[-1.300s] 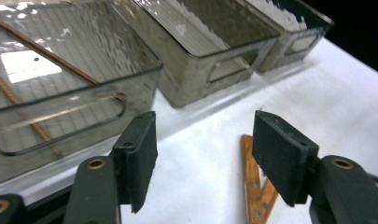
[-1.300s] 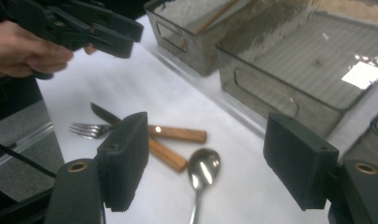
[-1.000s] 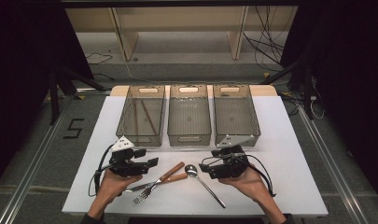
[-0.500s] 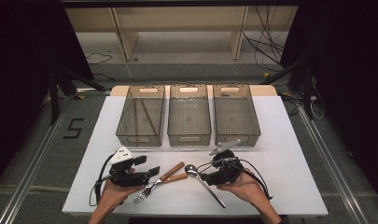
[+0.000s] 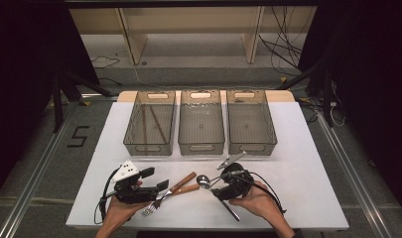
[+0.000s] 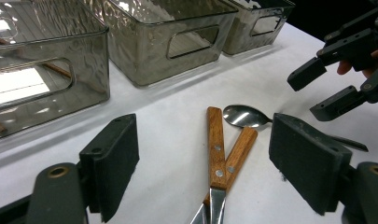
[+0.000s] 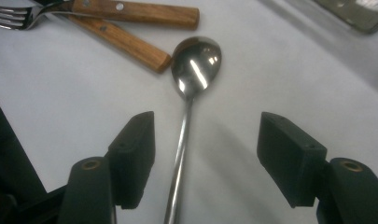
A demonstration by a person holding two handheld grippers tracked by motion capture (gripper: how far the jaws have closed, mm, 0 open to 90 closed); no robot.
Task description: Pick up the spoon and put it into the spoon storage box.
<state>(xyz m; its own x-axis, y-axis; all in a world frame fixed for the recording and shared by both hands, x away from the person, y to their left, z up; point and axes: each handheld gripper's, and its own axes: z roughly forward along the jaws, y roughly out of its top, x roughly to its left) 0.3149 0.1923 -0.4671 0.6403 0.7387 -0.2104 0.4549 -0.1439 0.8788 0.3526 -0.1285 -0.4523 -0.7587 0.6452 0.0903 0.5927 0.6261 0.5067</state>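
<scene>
A steel spoon [image 5: 203, 181] lies on the white table [image 5: 298, 163], its handle running toward the near edge. My right gripper [image 5: 214, 188] is open and straddles the spoon's handle [image 7: 183, 140] without touching it. Left of the spoon, a fork [image 5: 154, 206] and a second utensil lie crossed, both with wooden handles [image 5: 182, 180]. My left gripper [image 5: 156, 179] is open just left of them, and its jaws frame the wooden handles [image 6: 215, 140] from a short distance. The right gripper [image 6: 336, 79] also shows in the left gripper view, above the spoon [image 6: 245, 116].
Three smoky clear bins stand side by side at the back: left [image 5: 139, 148], middle [image 5: 201, 147] and right [image 5: 252, 147]. Thin brown sticks [image 5: 156, 124] lie in the left bin. The table's near edge is close behind both hands.
Both grippers have come down toward the near edge. The right one has dropped over the spoon's handle, and the left one has settled beside the wooden-handled utensils.
</scene>
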